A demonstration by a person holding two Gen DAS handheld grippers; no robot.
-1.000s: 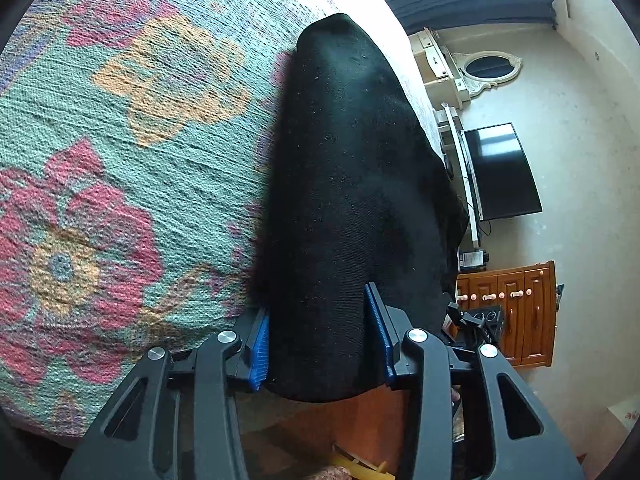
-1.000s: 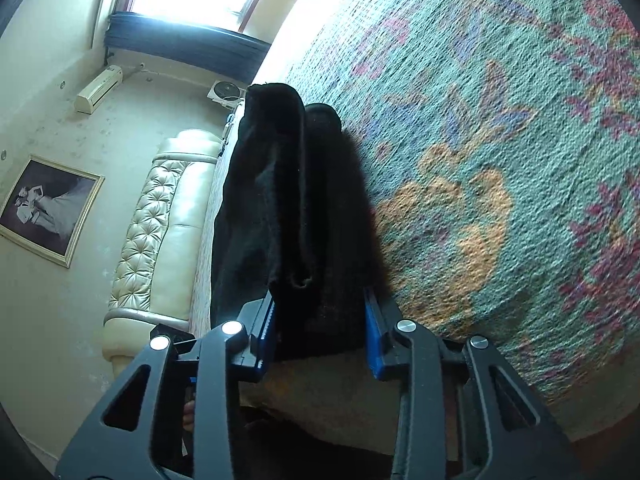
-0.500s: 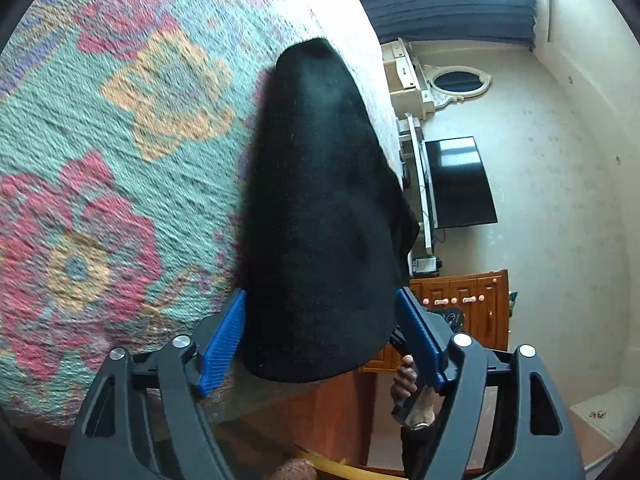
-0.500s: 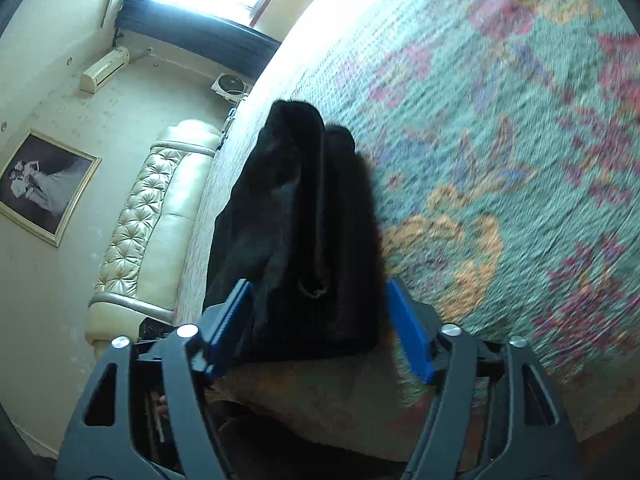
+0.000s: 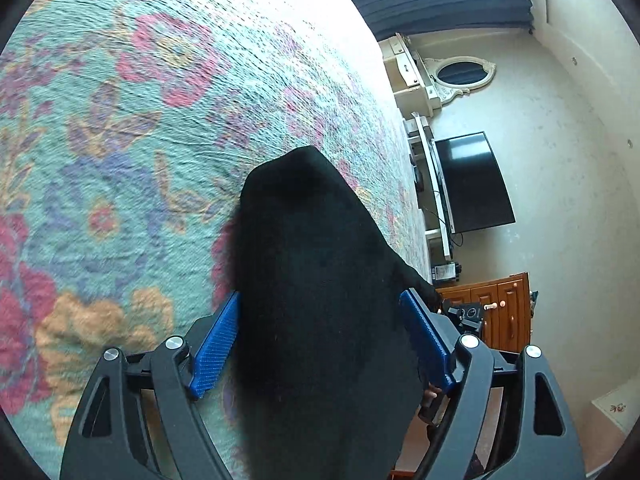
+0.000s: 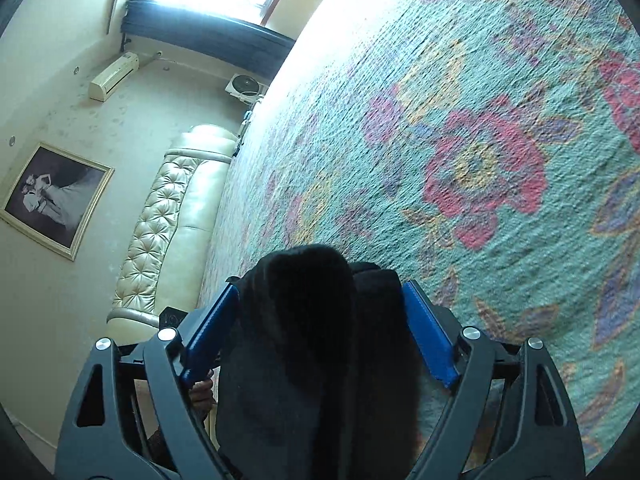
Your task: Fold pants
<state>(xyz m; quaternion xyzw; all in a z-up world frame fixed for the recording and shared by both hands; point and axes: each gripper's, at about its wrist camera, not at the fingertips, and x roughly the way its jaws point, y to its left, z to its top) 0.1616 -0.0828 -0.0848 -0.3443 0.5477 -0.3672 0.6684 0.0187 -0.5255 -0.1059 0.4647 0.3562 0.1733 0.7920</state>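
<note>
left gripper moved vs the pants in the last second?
Yes. The left gripper has pushed forward along the black pants: their far end sits lower in the left wrist view, more floral bedspread beyond. Jaws wider, opening.

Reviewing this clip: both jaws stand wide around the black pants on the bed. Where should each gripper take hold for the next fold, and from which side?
The black pants lie as a long folded strip on the floral bedspread. Probably grip the near end, left gripper and right gripper each at a corner, coming in from the bed's near edge. That end is nearest, and the strip runs away from the cameras.
</note>
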